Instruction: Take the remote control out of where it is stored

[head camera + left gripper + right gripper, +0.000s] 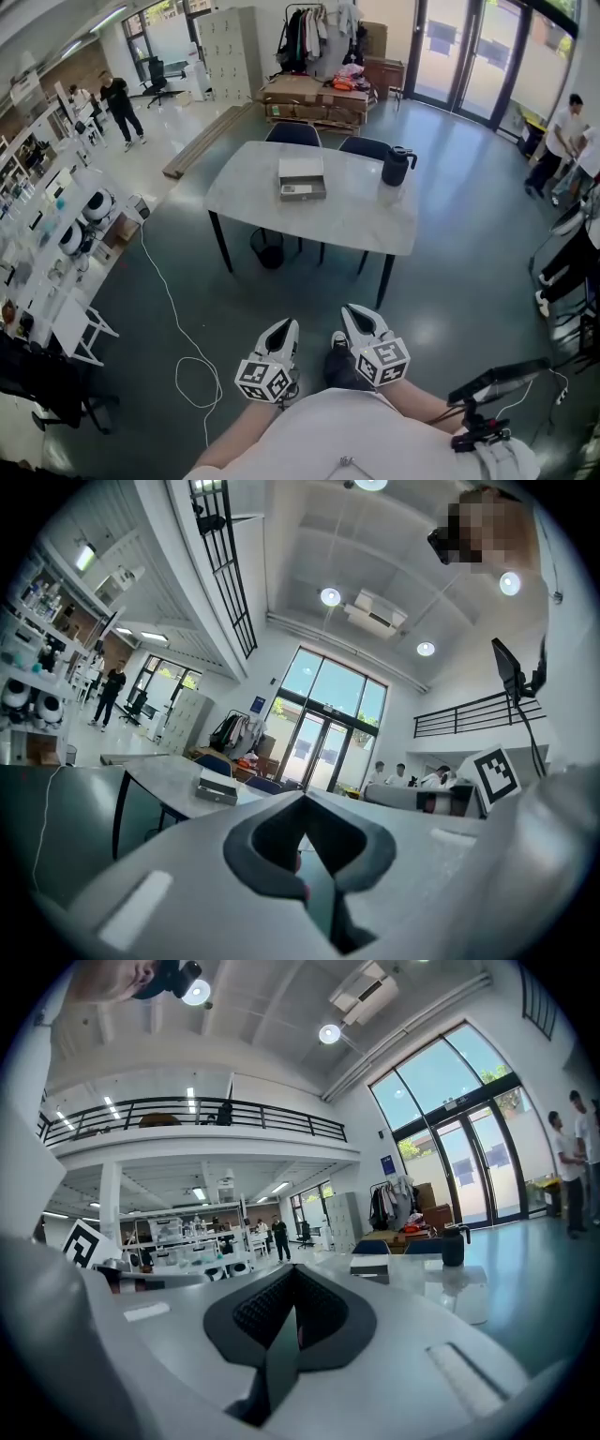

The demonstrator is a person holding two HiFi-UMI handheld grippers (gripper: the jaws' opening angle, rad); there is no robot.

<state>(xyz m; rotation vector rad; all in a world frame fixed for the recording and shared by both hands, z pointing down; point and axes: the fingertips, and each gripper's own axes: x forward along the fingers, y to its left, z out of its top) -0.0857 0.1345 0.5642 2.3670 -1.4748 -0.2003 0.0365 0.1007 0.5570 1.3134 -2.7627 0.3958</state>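
Standing well back from the table (356, 216), I hold both grippers low and close to my body. The left gripper (281, 330) and right gripper (359, 317) sit side by side, pointing forward toward the table. In the left gripper view my jaws are pressed together with nothing between them. The right gripper view shows the same: pads meeting along a thin seam, empty.

I cannot see the remote in any view. On the table lies a flat grey box (302, 177), set toward the far edge near the two chairs (292, 134). A black jug (397, 166) stands well apart from it, to its right. The box is the only likely store, so I judge the remote is inside it, though nothing shows through from here.

The task looks barely begun to me. The step in hand is the approach, and neither gripper is anywhere near the box.

Next I need to walk up to the near edge of the table and bring both grippers over the box. My jaws must spread before they can do anything. I expect one gripper will have to steady the box while the other opens it, but from this distance I cannot tell whether it has a lid or a drawer. A cable (183, 356) trails on the floor to my left, clear of a straight path.
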